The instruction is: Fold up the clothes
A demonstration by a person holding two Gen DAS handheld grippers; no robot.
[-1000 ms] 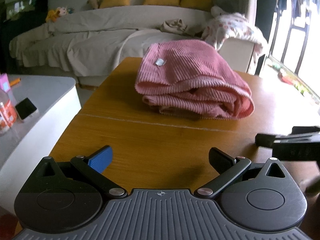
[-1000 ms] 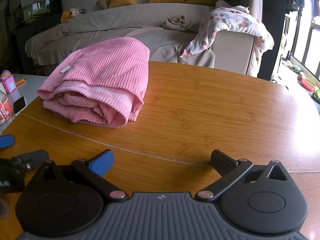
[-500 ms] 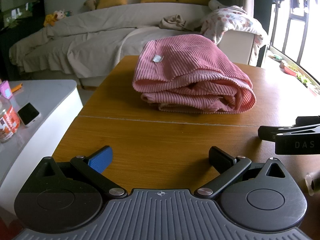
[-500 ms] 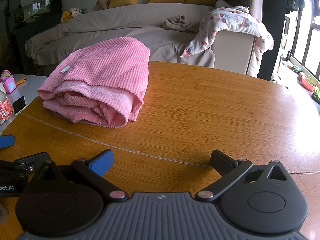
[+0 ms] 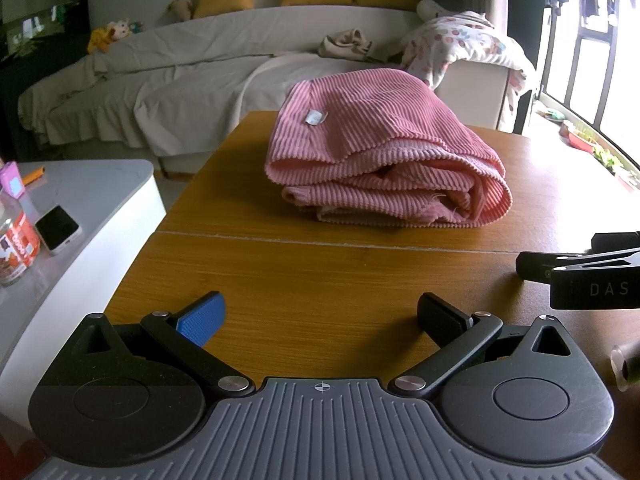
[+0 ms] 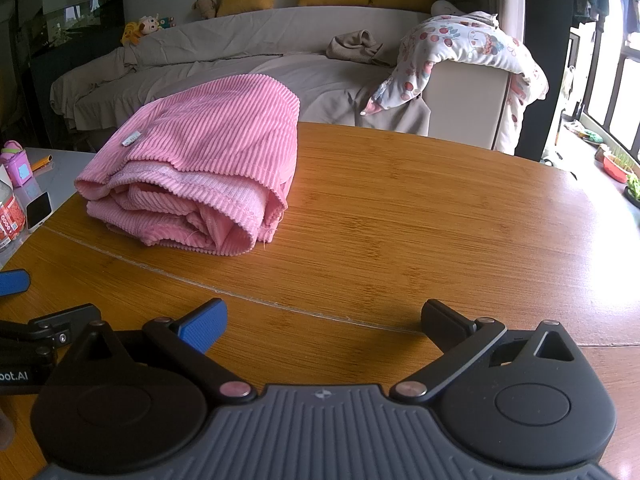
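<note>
A folded pink garment (image 5: 384, 168) lies on a wooden table (image 5: 320, 272), well ahead of both grippers and touching neither. The left gripper (image 5: 320, 316) and right gripper (image 6: 324, 320) hover low over the bare wood, jaws spread wide, each holding nothing. From the left wrist the bundle sits straight ahead; from the right wrist it lies ahead and to the left. Only the left view shows the right gripper's side lettering, while the right view takes in more of the table's rounded far edge and a patterned blanket (image 6: 472, 56) draped over the sofa (image 6: 240, 48). The garment is ribbed corduroy, layered, with a small white tag (image 5: 316, 117) on top.
</note>
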